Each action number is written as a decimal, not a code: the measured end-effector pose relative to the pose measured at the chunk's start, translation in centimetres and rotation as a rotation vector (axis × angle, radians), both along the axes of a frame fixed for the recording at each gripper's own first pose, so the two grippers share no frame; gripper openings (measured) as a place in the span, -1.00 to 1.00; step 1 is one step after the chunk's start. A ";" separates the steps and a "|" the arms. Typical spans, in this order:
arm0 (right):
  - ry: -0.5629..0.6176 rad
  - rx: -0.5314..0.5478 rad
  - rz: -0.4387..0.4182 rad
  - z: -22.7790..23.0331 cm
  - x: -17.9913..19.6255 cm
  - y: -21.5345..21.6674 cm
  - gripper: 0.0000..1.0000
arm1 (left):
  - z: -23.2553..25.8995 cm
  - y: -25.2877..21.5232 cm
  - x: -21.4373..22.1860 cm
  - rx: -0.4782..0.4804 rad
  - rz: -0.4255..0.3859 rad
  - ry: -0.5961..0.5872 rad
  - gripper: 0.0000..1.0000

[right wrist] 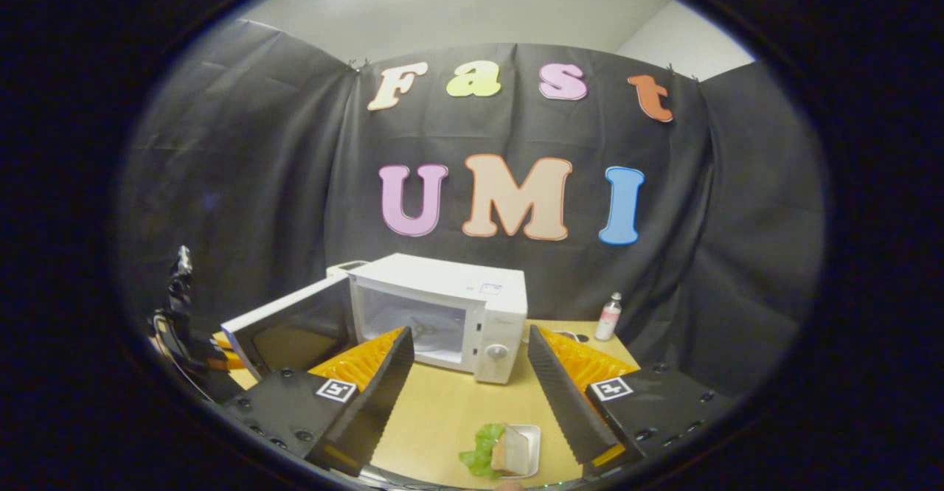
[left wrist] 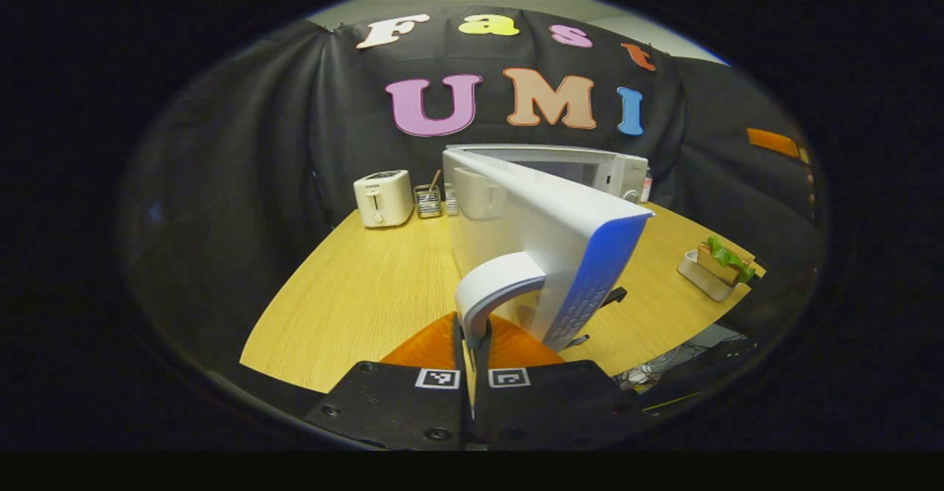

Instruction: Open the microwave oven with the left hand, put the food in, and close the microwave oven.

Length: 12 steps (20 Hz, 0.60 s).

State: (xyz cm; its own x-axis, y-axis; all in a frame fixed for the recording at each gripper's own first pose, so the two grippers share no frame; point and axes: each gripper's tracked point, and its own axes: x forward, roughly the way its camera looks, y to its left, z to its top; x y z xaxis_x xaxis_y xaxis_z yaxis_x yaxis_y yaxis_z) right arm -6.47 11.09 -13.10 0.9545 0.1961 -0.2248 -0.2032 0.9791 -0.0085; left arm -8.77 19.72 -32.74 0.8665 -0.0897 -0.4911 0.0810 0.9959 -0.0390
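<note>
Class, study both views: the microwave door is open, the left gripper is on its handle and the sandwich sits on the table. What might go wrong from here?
1. The left gripper pinches only the tip of the door handle; it may slip off.
2. The right gripper, open above the sandwich tray, could tip the loose lettuce off when lifting.
3. The door may swing back across the opening as the tray goes in.

The microwave oven (right wrist: 450, 307) stands at the back of the table (left wrist: 354, 299), and its door (right wrist: 291, 325) is swung out to its left, so the cavity mouth is open from the front. Bare table lies in front of the oven up to the food tray (right wrist: 516, 450). The door blocks the way from the left. A small bottle (right wrist: 609, 316) stands right of the oven.
</note>
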 end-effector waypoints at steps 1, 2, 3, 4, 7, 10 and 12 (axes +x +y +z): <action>0.014 -0.003 -0.010 -0.8 -0.2 -0.3 0.94 | 0.0 0.1 -0.1 -0.007 0.003 0.001 -0.96; 0.025 -0.003 -0.022 -1.6 -0.3 -0.5 0.94 | 0.0 0.1 -0.1 -0.019 -0.001 0.000 -0.96; 0.030 -0.005 -0.035 -2.2 -0.3 -0.7 0.94 | 0.0 0.1 -0.2 -0.042 0.006 -0.002 -0.99; 0.037 -0.011 -0.040 -3.0 -0.4 -0.8 0.97 | 0.0 0.2 -0.1 -0.069 0.015 0.000 -0.92; 0.078 -0.044 -0.038 -5.8 -0.8 -0.8 0.94 | 0.0 -0.4 -0.4 -0.097 0.010 0.017 -0.36; 0.140 -0.023 -0.060 -8.7 -1.3 -1.3 0.96 | -0.1 -0.6 -0.4 -0.056 -0.011 0.017 -0.20; 0.173 -0.045 -0.071 -10.5 -1.4 -1.8 0.94 | 0.4 -0.2 -0.6 -0.039 -0.003 0.003 -0.15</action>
